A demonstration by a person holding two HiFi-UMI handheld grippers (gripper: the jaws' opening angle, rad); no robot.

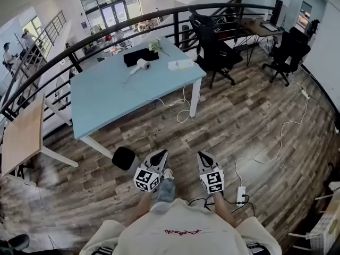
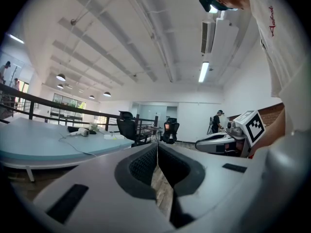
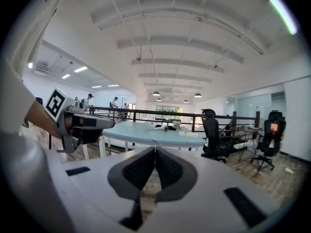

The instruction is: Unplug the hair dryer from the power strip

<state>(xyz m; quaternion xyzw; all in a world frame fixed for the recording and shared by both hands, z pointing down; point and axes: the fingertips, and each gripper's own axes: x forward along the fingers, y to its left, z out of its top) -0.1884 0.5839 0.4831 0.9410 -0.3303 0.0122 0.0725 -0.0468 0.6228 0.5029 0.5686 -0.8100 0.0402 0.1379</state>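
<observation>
Claws, head view: left claw (image 1: pixel 161 154) and right claw (image 1: pixel 202 155) pointed side by side over the wood floor, both closed and empty.
Dryer, head view: hair dryer (image 1: pixel 141 64) lay near the desk's (image 1: pixel 106 102) far edge, and its cord (image 1: pixel 180 104) dropped over the near edge by the right leg.
Strip, head view: power strip (image 1: pixel 240 194) lay on the floor by the person's right foot; whose plug sat in it was unclear.
Left gripper view: pads (image 2: pixel 143 166) met on nothing, with the desk well ahead.
Right gripper view: pads (image 3: pixel 141 169) likewise met.
Technique, judged: trace the cord, pin the strip, pinch the plug body, pull straight.
</observation>
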